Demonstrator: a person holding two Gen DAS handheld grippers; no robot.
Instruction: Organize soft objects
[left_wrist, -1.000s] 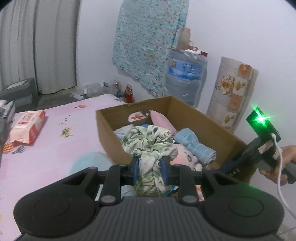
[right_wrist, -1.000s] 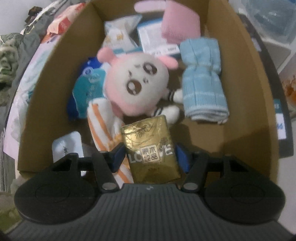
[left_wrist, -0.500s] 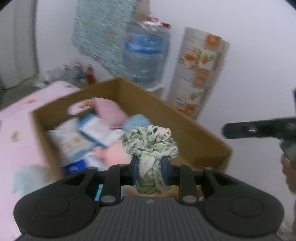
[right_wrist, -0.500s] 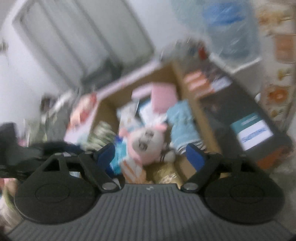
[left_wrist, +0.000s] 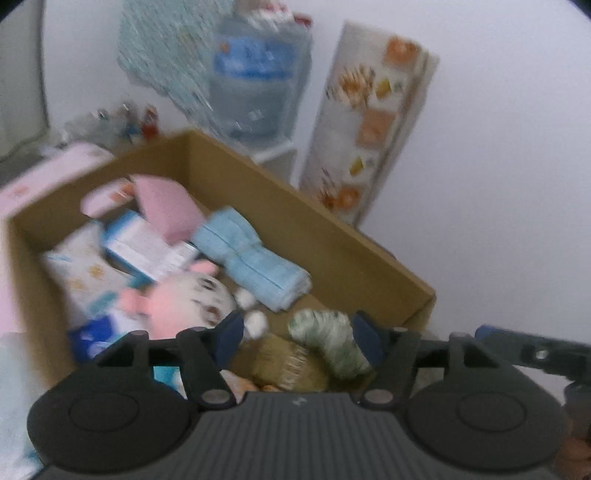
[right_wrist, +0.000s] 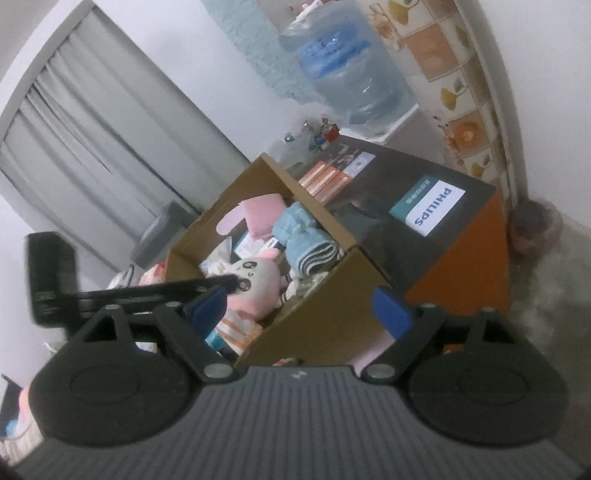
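A brown cardboard box (left_wrist: 334, 236) holds soft things: a pink plush rabbit (left_wrist: 184, 299), a rolled blue towel (left_wrist: 251, 258), a pink pad (left_wrist: 166, 208), tissue packs and a gold pack (left_wrist: 288, 363). My left gripper (left_wrist: 297, 338) is open above the box's near right corner. The green-and-white cloth bundle (left_wrist: 328, 341) lies loose in the box between its fingers. My right gripper (right_wrist: 299, 308) is open and empty, held outside the box (right_wrist: 325, 317) near its front corner. The left gripper (right_wrist: 147, 288) crosses the right wrist view.
A large water bottle (left_wrist: 258, 92) and a patterned roll (left_wrist: 373, 122) stand against the white wall behind the box. A dark Philips carton (right_wrist: 424, 218) sits beside the box. Grey curtains (right_wrist: 96, 147) hang at the left. Pink bedding (left_wrist: 51, 173) lies left of the box.
My left gripper has opened and let the green-and-white cloth drop into the box. My right gripper, which released the gold pack earlier, has pulled back out of the box and stays open.
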